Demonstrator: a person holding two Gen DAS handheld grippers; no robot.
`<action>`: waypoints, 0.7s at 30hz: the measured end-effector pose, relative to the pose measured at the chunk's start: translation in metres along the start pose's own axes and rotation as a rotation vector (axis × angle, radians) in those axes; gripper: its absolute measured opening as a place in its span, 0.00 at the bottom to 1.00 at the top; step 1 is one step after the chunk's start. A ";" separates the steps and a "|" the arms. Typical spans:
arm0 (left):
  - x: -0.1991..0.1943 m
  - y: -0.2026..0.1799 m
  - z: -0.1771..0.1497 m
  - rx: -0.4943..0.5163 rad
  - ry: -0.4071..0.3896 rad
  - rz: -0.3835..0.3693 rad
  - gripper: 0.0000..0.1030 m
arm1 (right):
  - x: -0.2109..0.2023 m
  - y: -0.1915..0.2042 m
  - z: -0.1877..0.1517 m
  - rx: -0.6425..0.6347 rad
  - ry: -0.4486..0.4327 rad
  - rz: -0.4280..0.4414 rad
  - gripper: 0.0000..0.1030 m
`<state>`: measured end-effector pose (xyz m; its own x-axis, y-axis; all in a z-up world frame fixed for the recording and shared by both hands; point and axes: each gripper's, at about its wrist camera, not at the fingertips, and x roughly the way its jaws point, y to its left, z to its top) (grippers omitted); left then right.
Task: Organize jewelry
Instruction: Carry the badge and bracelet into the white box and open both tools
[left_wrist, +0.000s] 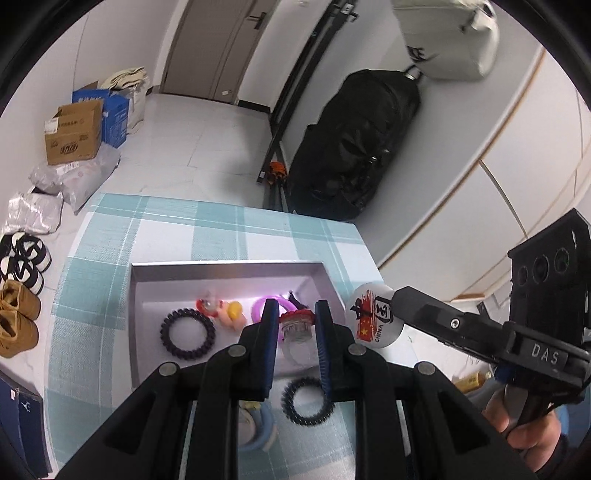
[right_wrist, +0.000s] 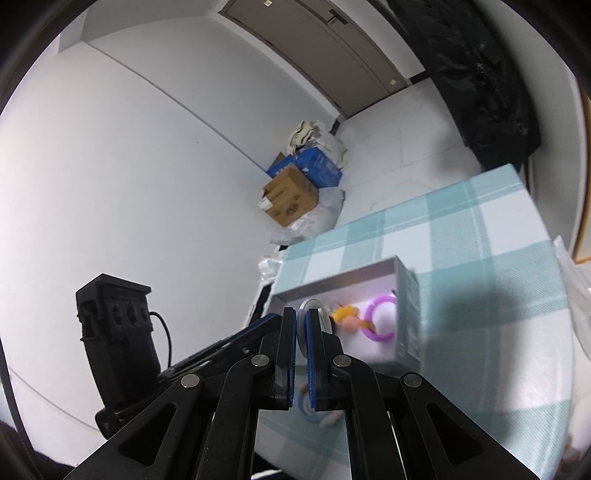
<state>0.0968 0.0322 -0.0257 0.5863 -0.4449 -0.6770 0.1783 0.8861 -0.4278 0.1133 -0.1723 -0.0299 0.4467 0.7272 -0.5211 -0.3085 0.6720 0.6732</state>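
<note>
A red-topped clear ring (left_wrist: 297, 326) is pinched between the left gripper (left_wrist: 296, 325) pads, held above the open box (left_wrist: 225, 266) for dropping in. A round badge (left_wrist: 373, 317) is clamped edgewise in the right gripper (right_wrist: 302, 332), carried boxward.

Table (left_wrist: 110, 236) stands in front of the floor area; shallow box (left_wrist: 229, 269) sits on its cloth, near the far right corner.

In box, left to right in left wrist view: coiled hair tie (left_wrist: 187, 334), small charm (left_wrist: 207, 306), duck-shaped piece (left_wrist: 232, 314), bangle (left_wrist: 258, 308).

Ring (left_wrist: 297, 325) is between left gripper (left_wrist: 295, 334) pads, over box's near edge.

Second coiled hair tie (left_wrist: 306, 404) lies on cloth in front of box; rounded item (left_wrist: 255, 424) to its left.

Round badge (left_wrist: 373, 317) is pinched in right gripper (left_wrist: 397, 301), right of box.

Cartons (left_wrist: 75, 131) on floor behind table, left; shoes (left_wrist: 18, 291) left of table; large bag (left_wrist: 354, 144) behind, right.
</note>
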 end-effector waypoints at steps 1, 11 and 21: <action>0.001 0.002 0.002 -0.006 0.000 0.004 0.14 | 0.005 0.001 0.003 0.002 0.003 0.004 0.04; 0.019 0.025 0.016 -0.069 0.042 0.004 0.14 | 0.042 -0.010 0.025 0.048 0.038 0.010 0.04; 0.028 0.040 0.017 -0.156 0.100 -0.030 0.17 | 0.059 -0.014 0.024 0.057 0.095 -0.001 0.08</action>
<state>0.1342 0.0576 -0.0517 0.5001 -0.4879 -0.7154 0.0654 0.8451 -0.5306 0.1640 -0.1423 -0.0570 0.3643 0.7387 -0.5671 -0.2585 0.6652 0.7004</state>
